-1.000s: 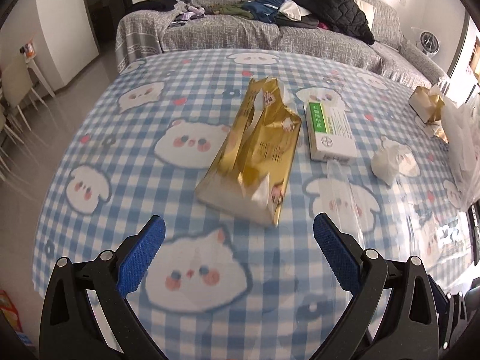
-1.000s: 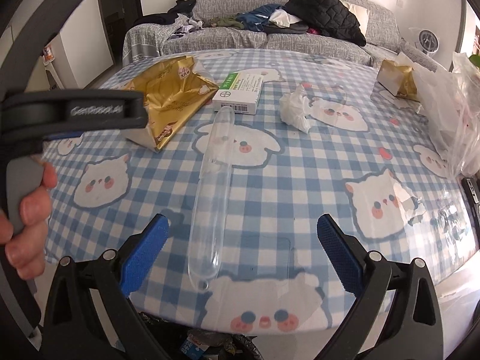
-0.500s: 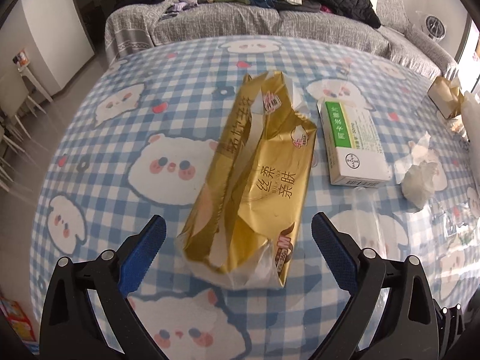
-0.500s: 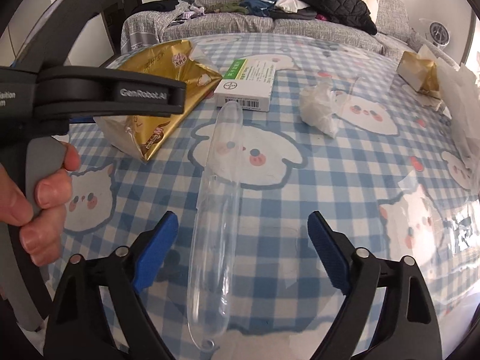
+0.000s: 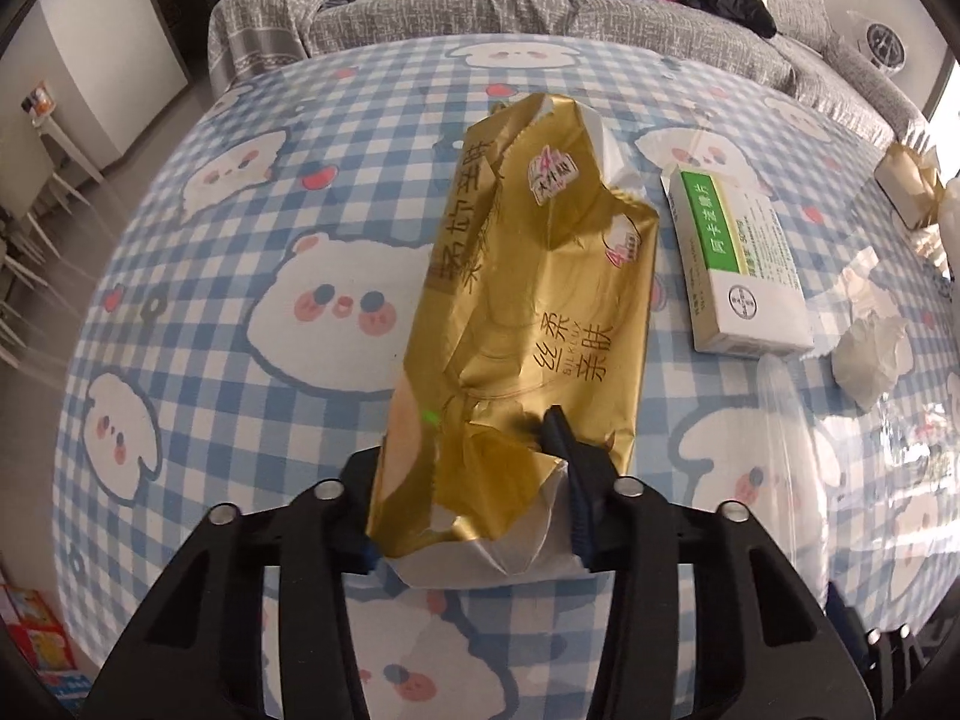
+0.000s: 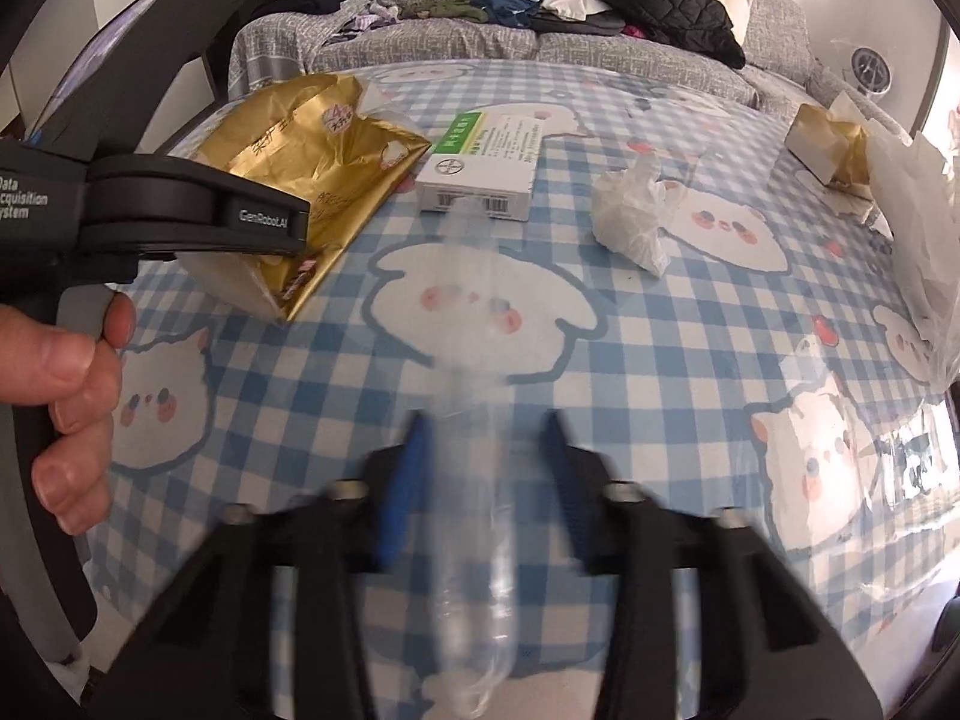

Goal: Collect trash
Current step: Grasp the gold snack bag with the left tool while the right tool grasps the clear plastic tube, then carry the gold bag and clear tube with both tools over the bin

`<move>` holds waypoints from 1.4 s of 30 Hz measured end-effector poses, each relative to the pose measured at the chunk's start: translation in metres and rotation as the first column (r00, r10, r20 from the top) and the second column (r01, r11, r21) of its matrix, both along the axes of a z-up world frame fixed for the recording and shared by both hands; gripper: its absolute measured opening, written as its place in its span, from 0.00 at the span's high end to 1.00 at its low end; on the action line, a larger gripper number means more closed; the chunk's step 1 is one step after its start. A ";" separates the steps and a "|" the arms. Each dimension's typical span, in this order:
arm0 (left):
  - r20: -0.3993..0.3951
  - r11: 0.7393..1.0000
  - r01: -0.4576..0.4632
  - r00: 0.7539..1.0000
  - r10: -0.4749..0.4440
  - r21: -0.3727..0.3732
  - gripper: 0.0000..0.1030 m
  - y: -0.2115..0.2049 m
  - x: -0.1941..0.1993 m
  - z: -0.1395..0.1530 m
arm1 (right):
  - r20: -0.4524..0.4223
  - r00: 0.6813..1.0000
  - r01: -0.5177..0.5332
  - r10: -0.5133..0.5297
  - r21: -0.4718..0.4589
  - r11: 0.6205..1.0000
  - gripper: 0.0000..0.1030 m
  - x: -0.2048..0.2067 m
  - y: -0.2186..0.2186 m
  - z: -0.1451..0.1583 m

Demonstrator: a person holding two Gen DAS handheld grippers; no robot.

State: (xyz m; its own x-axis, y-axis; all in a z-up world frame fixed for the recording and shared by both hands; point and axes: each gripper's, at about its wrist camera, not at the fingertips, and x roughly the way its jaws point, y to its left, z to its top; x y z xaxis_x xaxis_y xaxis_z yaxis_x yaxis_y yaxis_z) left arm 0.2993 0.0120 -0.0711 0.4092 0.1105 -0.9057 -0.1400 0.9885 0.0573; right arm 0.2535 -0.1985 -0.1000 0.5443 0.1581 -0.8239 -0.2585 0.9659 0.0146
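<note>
Your left gripper (image 5: 474, 480) pinches the tissue pack's (image 5: 528, 300) near end on the table (image 5: 240, 240). Right of it lies the medicine box (image 5: 738, 264), then the crumpled tissue (image 5: 870, 354). Your right gripper (image 6: 480, 468) clamps the plastic tube (image 6: 474, 420). Sofa (image 6: 540, 42) behind.

Right gripper's fingers (image 6: 403, 489) and clear tube (image 6: 474, 516) are motion-blurred.

Checked table (image 5: 252, 228), medicine box (image 5: 741, 276), tissue (image 5: 870, 354)

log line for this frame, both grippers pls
left gripper: just closed on gold tissue pack | right gripper: just closed on clear plastic tube | both items on table
</note>
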 end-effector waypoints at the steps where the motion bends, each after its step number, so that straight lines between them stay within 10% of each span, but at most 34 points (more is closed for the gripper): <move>1: 0.000 1.000 0.007 1.000 -0.007 0.005 0.71 -0.002 -0.002 0.001 | -0.005 1.000 0.002 -0.002 0.000 1.000 0.76 -0.002 -0.001 0.000; 24: 0.115 0.999 -0.001 0.993 0.007 -0.050 0.81 0.038 -0.217 0.059 | 0.120 0.993 -0.003 -0.001 0.038 0.999 0.77 -0.131 -0.030 0.038; 42: 0.135 0.998 -0.006 0.991 0.014 -0.057 0.81 0.005 -0.337 0.043 | 0.175 0.984 -0.026 0.019 0.037 0.999 0.77 -0.224 -0.051 0.061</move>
State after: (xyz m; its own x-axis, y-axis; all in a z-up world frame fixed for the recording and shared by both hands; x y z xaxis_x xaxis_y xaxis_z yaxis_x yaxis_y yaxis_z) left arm -0.0382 0.0173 -0.0280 0.5280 0.0655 -0.8467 -0.1528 0.9881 -0.0188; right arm 0.0290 -0.2495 -0.0390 0.6753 0.2023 -0.7092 -0.2820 0.9594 0.0053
